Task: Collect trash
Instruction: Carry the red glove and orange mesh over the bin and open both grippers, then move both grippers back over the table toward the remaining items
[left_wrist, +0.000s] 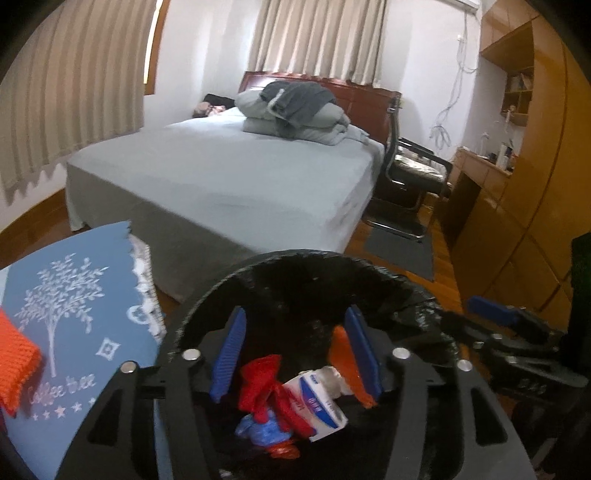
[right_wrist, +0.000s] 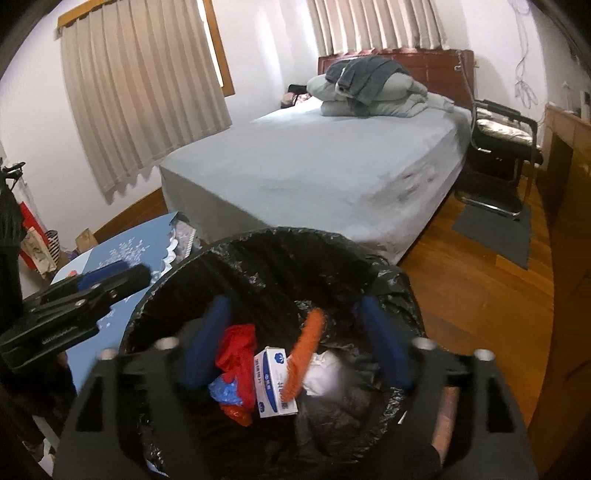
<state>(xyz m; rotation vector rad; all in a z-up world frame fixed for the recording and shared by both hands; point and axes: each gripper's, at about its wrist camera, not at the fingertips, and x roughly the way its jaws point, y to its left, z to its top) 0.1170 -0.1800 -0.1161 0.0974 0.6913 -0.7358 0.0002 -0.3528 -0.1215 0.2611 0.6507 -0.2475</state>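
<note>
A bin lined with a black bag (left_wrist: 295, 266) (right_wrist: 258, 240) stands right below both grippers. Inside lie a red plastic bag (left_wrist: 260, 384) (right_wrist: 238, 350), a white and blue box (left_wrist: 317, 406) (right_wrist: 273, 384), a blue wrapper (right_wrist: 225, 393) and white crumpled paper (right_wrist: 325, 373). My left gripper (left_wrist: 295, 354) is open over the bin. An orange strip (left_wrist: 345, 363) lies against its right finger, and the other finger stands well clear of it. My right gripper (right_wrist: 295, 343) is open too, with the same orange strip (right_wrist: 304, 354) loose between its fingers, touching neither pad.
A table with a blue cloth (left_wrist: 74, 314) (right_wrist: 122, 254) stands left of the bin, an orange knitted cloth (left_wrist: 14, 362) on it. Behind the bin is a bed (left_wrist: 229, 173). A chair (left_wrist: 410, 173), a grey mat (right_wrist: 495, 232) and wooden cabinets (left_wrist: 517, 184) stand to the right.
</note>
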